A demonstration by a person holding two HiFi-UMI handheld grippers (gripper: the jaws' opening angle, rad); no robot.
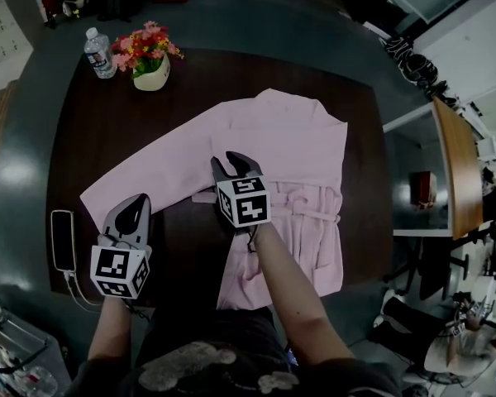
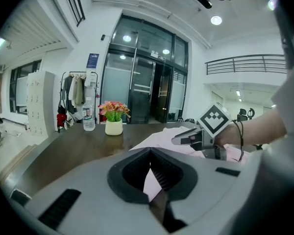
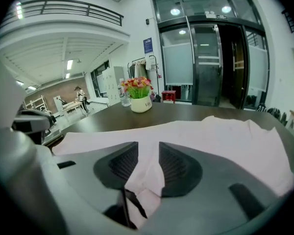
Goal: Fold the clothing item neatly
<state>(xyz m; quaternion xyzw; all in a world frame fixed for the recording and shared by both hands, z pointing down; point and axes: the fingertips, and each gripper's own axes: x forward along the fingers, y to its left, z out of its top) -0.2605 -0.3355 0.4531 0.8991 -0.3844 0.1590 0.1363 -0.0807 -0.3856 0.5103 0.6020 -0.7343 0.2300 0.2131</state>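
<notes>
Two grippers work the pink garment (image 1: 289, 139), which lies spread on the dark table (image 1: 107, 131). At the left, the left gripper (image 1: 134, 211) is fully closed, seemingly pinching the edge of the long sleeve (image 1: 161, 164). It should hold that pinch and carry the sleeve low across the body so no slack bunches. In the middle, the right gripper (image 1: 231, 165) stands half open, with a raised ridge of cloth loose between its pads, not pressed. It probably needs to clear that ridge cleanly, then pin the fold line while the sleeve crosses rightward.
</notes>
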